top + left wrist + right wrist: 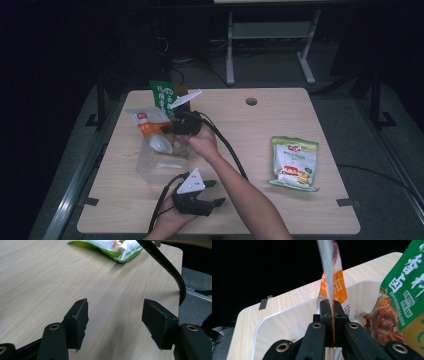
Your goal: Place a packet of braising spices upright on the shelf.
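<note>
High view puts the right gripper (pixel 176 126) over the clear plastic bin (pixel 150 170) toward the counter's far left corner, holding an orange-and-white snack packet (pixel 146 121) at the bin's far rim, a green packet (pixel 164 95) standing just behind. Left gripper (pixel 212 194) rests near the counter's near edge. Left gripper view shows its jaws wide apart over bare wood, a green pouch (pixel 110 247) lying beyond. Right gripper view shows the jaws clamped on the orange packet's thin edge above the bin; it looks light, floppy and slick, so a pinch on the flat sealed seam seems safest, not the puffed middle.
</note>
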A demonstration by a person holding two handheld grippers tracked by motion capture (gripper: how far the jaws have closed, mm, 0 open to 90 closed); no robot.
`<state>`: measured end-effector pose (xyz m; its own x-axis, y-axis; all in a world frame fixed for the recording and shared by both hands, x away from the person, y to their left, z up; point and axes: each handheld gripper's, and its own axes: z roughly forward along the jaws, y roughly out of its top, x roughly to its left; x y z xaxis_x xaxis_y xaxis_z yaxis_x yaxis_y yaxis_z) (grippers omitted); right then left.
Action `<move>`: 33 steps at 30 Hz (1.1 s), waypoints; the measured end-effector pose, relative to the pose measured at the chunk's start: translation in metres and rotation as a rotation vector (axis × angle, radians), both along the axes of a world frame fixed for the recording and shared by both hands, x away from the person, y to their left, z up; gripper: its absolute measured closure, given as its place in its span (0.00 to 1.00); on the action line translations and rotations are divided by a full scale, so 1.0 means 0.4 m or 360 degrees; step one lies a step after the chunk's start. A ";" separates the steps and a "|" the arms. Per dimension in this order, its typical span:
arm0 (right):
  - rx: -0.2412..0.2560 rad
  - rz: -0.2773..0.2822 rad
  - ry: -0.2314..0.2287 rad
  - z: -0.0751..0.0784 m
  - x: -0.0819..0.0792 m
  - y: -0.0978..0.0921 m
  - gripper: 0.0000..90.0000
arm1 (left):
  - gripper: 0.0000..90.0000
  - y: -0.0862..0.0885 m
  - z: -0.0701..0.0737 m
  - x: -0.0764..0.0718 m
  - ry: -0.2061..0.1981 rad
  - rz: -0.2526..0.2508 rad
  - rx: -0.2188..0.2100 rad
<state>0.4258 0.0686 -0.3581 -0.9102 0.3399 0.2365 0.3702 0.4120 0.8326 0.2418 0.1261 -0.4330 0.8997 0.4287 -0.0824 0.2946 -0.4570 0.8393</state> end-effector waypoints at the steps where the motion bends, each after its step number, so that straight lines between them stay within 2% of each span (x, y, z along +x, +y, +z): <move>1: 0.0001 -0.0009 0.0011 -0.006 -0.001 0.003 1.00 | 0.42 0.001 0.000 0.001 0.0001 0.0000 0.0002; 5: -0.0015 0.0001 0.0020 -0.031 -0.002 0.010 1.00 | 0.42 0.002 0.001 0.000 -0.0001 0.0004 -0.0009; 8: -0.0014 -0.0007 0.0019 -0.033 -0.001 0.006 0.99 | 0.42 0.002 0.001 0.000 0.0000 0.0005 -0.0012; 13: -0.0043 -0.0007 -0.0006 -0.019 -0.007 -0.004 0.87 | 0.41 0.001 0.001 0.000 -0.0007 0.0006 -0.0004; 18: -0.0069 -0.0019 -0.0038 -0.006 -0.017 -0.023 0.82 | 0.40 0.001 0.000 0.000 0.0003 0.0019 -0.0015; 20: -0.0109 -0.0025 -0.0059 -0.002 -0.022 -0.030 0.84 | 0.40 0.000 0.000 0.000 0.0004 0.0019 -0.0015; 22: -0.0150 -0.0033 -0.0054 0.000 -0.024 -0.038 0.90 | 0.40 -0.001 -0.001 0.000 0.0008 0.0021 -0.0018; 24: -0.0186 -0.0016 -0.0082 -0.001 -0.022 -0.044 0.95 | 0.40 -0.001 0.000 0.000 0.0005 0.0020 -0.0016; 25: -0.0190 -0.0022 -0.0072 0.001 -0.025 -0.045 0.98 | 0.40 -0.001 0.000 0.000 0.0002 0.0018 -0.0013; 27: -0.0210 -0.0002 -0.0103 -0.002 -0.025 -0.047 1.00 | 0.40 -0.001 -0.001 0.000 0.0009 0.0023 -0.0018; 33: -0.0182 -0.0012 -0.0064 -0.010 -0.032 -0.055 1.00 | 0.40 -0.001 0.000 0.000 0.0002 0.0019 -0.0011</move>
